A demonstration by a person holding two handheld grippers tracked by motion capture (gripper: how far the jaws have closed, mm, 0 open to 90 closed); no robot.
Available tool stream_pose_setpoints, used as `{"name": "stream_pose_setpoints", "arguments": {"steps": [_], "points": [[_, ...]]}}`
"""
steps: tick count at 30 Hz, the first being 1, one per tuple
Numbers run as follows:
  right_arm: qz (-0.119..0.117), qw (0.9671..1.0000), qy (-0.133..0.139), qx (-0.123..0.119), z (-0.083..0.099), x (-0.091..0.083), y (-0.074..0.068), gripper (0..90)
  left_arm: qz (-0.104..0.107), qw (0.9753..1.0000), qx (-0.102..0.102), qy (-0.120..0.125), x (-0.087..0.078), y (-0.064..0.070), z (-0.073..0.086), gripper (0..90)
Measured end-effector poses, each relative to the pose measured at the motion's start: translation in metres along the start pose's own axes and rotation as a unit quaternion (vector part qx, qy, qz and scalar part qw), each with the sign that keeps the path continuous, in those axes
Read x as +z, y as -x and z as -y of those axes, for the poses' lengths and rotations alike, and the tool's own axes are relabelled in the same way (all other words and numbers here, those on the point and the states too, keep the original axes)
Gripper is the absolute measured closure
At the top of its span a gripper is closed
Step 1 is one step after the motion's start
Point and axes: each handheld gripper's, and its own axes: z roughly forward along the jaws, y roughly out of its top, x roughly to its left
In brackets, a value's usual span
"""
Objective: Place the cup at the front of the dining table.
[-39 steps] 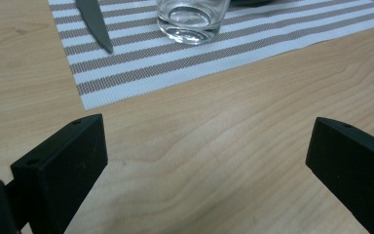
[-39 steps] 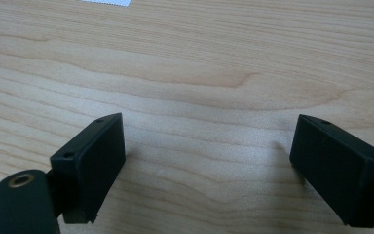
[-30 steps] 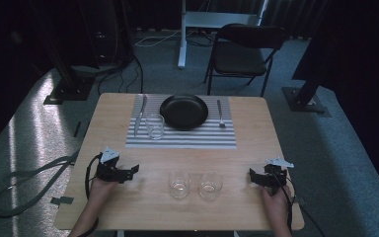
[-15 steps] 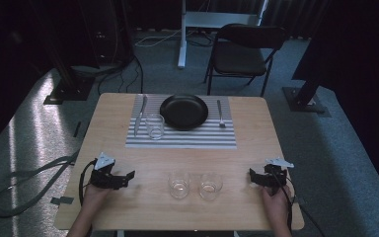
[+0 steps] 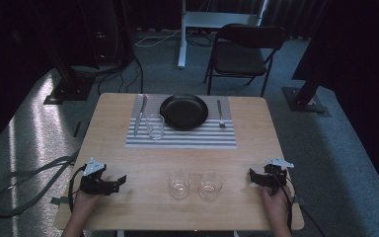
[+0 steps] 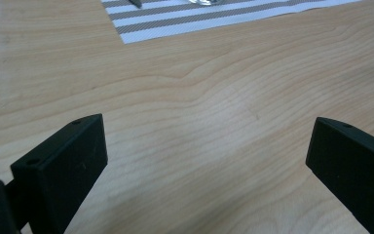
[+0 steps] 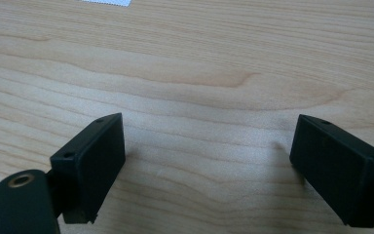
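Glasses, two (image 5: 179, 184) (image 5: 210, 185), stand between left hand-held gripper (image 5: 121, 180) and right hand-held gripper (image 5: 252, 177); both jaw pairs spread wide, empty, low over bench (image 5: 143, 163).

Place setting at the far side of the counter (image 5: 128, 148), two glasses and two tongs at the near side.

A mat (image 5: 180, 134) lies at the far middle; on it a plate (image 5: 183, 111) sits centred, a knife (image 5: 139, 116) left of it, a fork (image 5: 220, 114) right, and a glass (image 5: 154, 126) just beside the plate's near-left edge. Near the front edge two more glasses (image 5: 179, 184) (image 5: 210, 185) stand side by side, apart, between the left tongs (image 5: 121, 181) and right tongs (image 5: 252, 177), each well off.
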Motion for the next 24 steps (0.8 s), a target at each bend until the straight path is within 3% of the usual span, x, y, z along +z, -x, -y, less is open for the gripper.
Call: {"name": "stream_pose_setpoints", "arguments": {"steps": [4,21,24], "points": [[0.000,1.0000,0.000,0.000,0.000,0.000,0.000,12.2,-0.006,0.9999,0.009,-0.007,-0.005,-0.001,0.004,1.9],[0.000,1.0000,0.000,0.000,0.000,0.000,0.000,12.2,-0.003,0.9999,0.000,-0.014,-0.026,-0.012,0.022,1.9],[0.000,1.0000,0.000,0.000,0.000,0.000,0.000,12.2,-0.003,0.9997,0.002,-0.025,-0.029,-0.015,0.026,1.9]]}}
